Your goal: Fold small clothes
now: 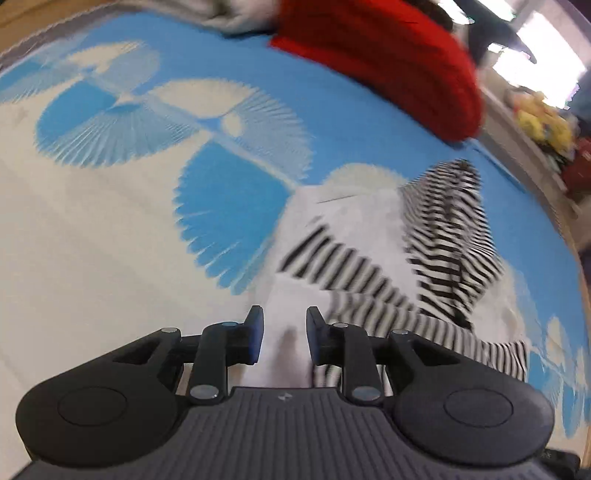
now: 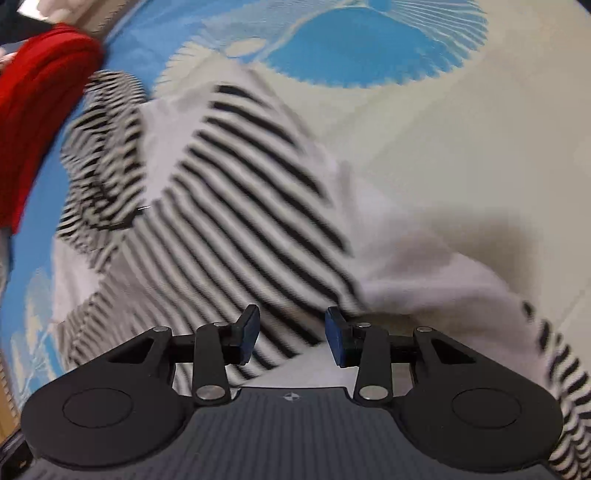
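In the left wrist view, the left claw [image 1: 284,338] is seen with its two blue-padded fingers [image 1: 255,334] held apart, and white fabric of the striped garment [image 1: 351,258] is seen in the gap between them; whether the fabric is touched by the pads cannot be told. In the right wrist view, the right claw [image 2: 291,338] is likewise seen with its fingers [image 2: 251,332] spread, and striped and white cloth of the same garment [image 2: 240,192] is seen directly ahead of and between them, with no grip closed on it. The garment, white with black stripes, is spread in rumpled folds on the blue and cream patterned cloth [image 1: 110,206] by which the surface is covered. A bunched striped part [image 1: 450,236] is raised on the garment's far side in the left view, and a striped sleeve-like strip [image 1: 480,350] is extended to the right of the claw. Beyond the garment, a red garment [image 1: 388,55] is laid on the blue area, well apart from both claws; it is also seen at the far left of the right view [image 2: 37,110]. Grey fabric [image 1: 236,14] is seen beside it at the far edge. Both views are blurred.
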`<state>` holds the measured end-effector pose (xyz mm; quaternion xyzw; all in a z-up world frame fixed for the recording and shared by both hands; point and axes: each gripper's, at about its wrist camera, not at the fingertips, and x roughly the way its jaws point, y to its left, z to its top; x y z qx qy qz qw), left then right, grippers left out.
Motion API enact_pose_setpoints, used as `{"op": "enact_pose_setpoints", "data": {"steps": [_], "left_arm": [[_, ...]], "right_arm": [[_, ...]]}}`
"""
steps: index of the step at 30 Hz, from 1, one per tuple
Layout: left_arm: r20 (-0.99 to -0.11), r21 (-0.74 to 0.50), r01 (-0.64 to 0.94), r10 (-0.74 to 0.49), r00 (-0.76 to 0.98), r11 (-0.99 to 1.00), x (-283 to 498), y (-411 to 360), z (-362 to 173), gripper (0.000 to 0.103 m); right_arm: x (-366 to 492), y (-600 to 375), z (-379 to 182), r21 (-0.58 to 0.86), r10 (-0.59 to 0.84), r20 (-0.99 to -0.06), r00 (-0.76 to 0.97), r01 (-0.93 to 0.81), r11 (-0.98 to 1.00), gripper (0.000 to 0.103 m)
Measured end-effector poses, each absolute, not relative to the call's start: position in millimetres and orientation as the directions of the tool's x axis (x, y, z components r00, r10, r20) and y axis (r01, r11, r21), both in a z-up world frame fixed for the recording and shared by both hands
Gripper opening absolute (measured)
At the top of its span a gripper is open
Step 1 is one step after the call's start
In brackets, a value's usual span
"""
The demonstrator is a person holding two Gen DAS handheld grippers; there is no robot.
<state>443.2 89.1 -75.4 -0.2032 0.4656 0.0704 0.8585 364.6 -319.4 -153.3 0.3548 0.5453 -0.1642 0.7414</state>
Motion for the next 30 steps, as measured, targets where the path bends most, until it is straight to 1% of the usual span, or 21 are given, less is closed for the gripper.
{"op": "enact_pose_setpoints", "data": {"steps": [1, 3, 5, 6, 7, 10, 11, 13, 14, 16, 17, 18, 19, 20, 21, 22, 23, 24, 26, 28, 30], "left_arm": [[-0.821, -0.289, -0.284, -0.084, 0.564, 0.914, 444, 84, -73, 0.029], [-0.828, -0.316, -0.257, -0.132, 0.545, 0.913, 445, 78, -75, 0.029], [-0.847, -0.336, -0.245, -0.178, 0.501, 0.910, 442, 74, -84, 0.029], [-0.857, -0.334, -0.248, -0.183, 0.482, 0.909, 443, 71, -89, 0.029], [-0.862, -0.327, -0.247, -0.181, 0.474, 0.912, 441, 68, -91, 0.029], [-0.863, -0.324, -0.210, -0.197, 0.466, 0.922, 439, 62, -93, 0.030], [-0.862, -0.325, -0.197, -0.204, 0.464, 0.925, 439, 61, -92, 0.029], [-0.863, -0.325, -0.182, -0.212, 0.458, 0.928, 441, 58, -94, 0.033], [-0.867, -0.322, -0.181, -0.212, 0.452, 0.929, 442, 57, -95, 0.034], [-0.877, -0.309, -0.185, -0.204, 0.436, 0.933, 443, 55, -100, 0.034], [-0.885, -0.298, -0.190, -0.196, 0.423, 0.935, 444, 56, -103, 0.034], [-0.892, -0.290, -0.196, -0.190, 0.410, 0.937, 444, 55, -107, 0.034], [-0.899, -0.282, -0.204, -0.184, 0.397, 0.937, 445, 55, -111, 0.034], [-0.907, -0.276, -0.213, -0.181, 0.380, 0.937, 445, 56, -115, 0.034], [-0.915, -0.270, -0.220, -0.178, 0.362, 0.938, 445, 56, -120, 0.034], [-0.919, -0.263, -0.224, -0.173, 0.354, 0.939, 444, 55, -123, 0.034], [-0.919, -0.260, -0.225, -0.169, 0.355, 0.939, 444, 55, -124, 0.034], [-0.917, -0.260, -0.225, -0.167, 0.362, 0.939, 443, 55, -122, 0.034], [-0.901, -0.288, -0.222, -0.185, 0.391, 0.932, 443, 55, -115, 0.041], [-0.884, -0.307, -0.210, -0.196, 0.426, 0.928, 443, 55, -108, 0.047], [-0.893, -0.286, -0.213, -0.179, 0.413, 0.934, 444, 53, -111, 0.053]], "right_arm": [[363, -323, -155, 0.336, 0.130, -0.929, 0.347, 0.641, 0.690, 0.035], [361, -329, -157, 0.333, 0.122, -0.930, 0.345, 0.658, 0.675, 0.030], [359, -334, -158, 0.340, 0.122, -0.928, 0.351, 0.669, 0.661, 0.019], [357, -338, -157, 0.319, 0.095, -0.933, 0.346, 0.679, 0.661, 0.000], [355, -342, -157, 0.296, 0.063, -0.938, 0.340, 0.694, 0.656, 0.000], [349, -356, -155, 0.310, 0.047, -0.933, 0.358, 0.728, 0.611, 0.000], [348, -358, -152, 0.292, 0.014, -0.934, 0.358, 0.736, 0.611, 0.000], [345, -367, -143, 0.190, -0.129, -0.935, 0.331, 0.774, 0.604, 0.000], [344, -375, -141, 0.174, -0.159, -0.932, 0.325, 0.789, 0.589, 0.000], [339, -385, -131, 0.232, -0.166, -0.911, 0.378, 0.802, 0.551, 0.001], [337, -383, -122, 0.288, -0.167, -0.880, 0.444, 0.780, 0.556, 0.004], [340, -376, -112, 0.334, -0.149, -0.846, 0.511, 0.729, 0.598, 0.004], [346, -368, -106, 0.380, -0.098, -0.816, 0.569, 0.657, 0.651, 0.008], [352, -360, -103, 0.417, -0.034, -0.795, 0.606, 0.587, 0.694, 0.013], [358, -351, -103, 0.443, 0.038, -0.786, 0.617, 0.518, 0.732, 0.032], [365, -343, -108, 0.452, 0.105, -0.797, 0.595, 0.472, 0.757, 0.054], [371, -338, -119, 0.448, 0.159, -0.826, 0.541, 0.461, 0.766, 0.062], [374, -335, -131, 0.441, 0.201, -0.855, 0.478, 0.466, 0.767, 0.067], [376, -333, -162, 0.421, 0.276, -0.900, 0.337, 0.515, 0.747, 0.066], [371, -335, -162, 0.439, 0.273, -0.891, 0.362, 0.535, 0.722, 0.065], [372, -332, -149, 0.414, 0.241, -0.895, 0.376, 0.496, 0.763, 0.065]]}}
